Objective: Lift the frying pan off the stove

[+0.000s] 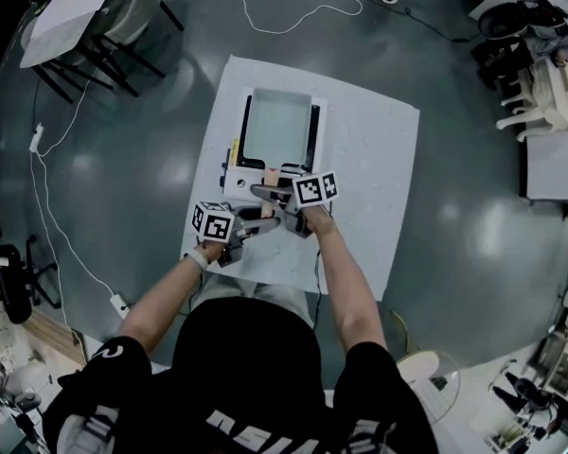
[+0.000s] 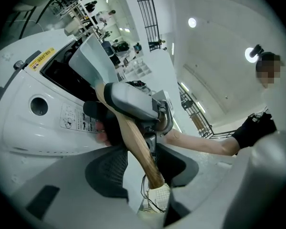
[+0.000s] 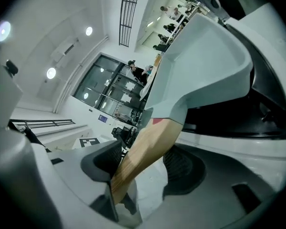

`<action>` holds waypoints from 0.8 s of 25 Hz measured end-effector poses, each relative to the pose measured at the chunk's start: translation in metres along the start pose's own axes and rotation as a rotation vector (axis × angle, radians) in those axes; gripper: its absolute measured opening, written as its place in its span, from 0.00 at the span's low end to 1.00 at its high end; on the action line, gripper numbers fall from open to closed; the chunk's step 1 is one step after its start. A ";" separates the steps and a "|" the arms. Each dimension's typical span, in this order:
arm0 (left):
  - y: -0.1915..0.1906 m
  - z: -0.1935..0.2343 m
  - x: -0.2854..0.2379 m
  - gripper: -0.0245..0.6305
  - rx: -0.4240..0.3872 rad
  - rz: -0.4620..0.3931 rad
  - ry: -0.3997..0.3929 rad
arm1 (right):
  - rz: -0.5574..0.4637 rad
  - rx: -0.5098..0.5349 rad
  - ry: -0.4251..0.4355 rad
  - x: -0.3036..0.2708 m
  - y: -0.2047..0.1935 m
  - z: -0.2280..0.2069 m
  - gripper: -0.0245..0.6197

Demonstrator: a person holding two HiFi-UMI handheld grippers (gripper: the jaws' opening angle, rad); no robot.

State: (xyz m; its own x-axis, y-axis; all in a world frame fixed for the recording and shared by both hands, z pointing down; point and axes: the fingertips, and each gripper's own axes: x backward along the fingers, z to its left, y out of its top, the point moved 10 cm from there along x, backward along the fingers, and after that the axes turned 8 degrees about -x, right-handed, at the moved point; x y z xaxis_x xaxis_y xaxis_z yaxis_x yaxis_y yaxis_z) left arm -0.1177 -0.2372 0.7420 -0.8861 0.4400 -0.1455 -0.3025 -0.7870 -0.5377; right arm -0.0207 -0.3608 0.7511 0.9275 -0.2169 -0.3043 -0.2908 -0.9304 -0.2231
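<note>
Shoulders in a black shirt sit nearest us in the head view, with both forearms reaching forward.

Surface: we see a white rectangular top, lightly speckled, with the stove near its middle.

Room: the glossy grey floor carries lamp reflections. A white cable loops across it at the top. A dark-legged table with chairs stands top left and white chairs stand at the right. Both gripper views show a high white ceiling with round lights.

Frying pan: square, shallow and pale grey. It sits on the white stove, with black edging down both sides. Its wooden handle sticks out toward us. The wood is light brown, with a small red mark where it meets the grey body.

Left gripper: released. The handle's end runs between its jaws, and we see a gap beside one pad.

Right gripper: also released. The wood leans on one pad and stands clear of the other. It sits further up the handle than the left, nearer the pan.
</note>
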 end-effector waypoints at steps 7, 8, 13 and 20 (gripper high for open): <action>0.001 0.002 -0.001 0.29 0.026 -0.027 -0.018 | -0.062 -0.093 0.111 -0.001 -0.003 -0.008 0.34; 0.001 0.002 -0.001 0.29 0.027 -0.031 -0.018 | -0.077 -0.103 0.125 -0.001 -0.004 -0.009 0.32; -0.002 0.005 0.001 0.29 0.017 -0.034 -0.009 | -0.112 -0.106 0.146 -0.002 -0.009 -0.011 0.30; 0.001 -0.003 0.006 0.29 0.001 -0.040 -0.020 | -0.159 -0.104 0.153 0.001 -0.012 -0.003 0.31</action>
State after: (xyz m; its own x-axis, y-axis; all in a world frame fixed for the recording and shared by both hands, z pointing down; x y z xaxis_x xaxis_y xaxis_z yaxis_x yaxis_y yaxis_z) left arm -0.1219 -0.2342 0.7379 -0.8802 0.4624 -0.1071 -0.3381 -0.7692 -0.5423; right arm -0.0160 -0.3504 0.7559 0.9868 -0.1005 -0.1274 -0.1202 -0.9801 -0.1579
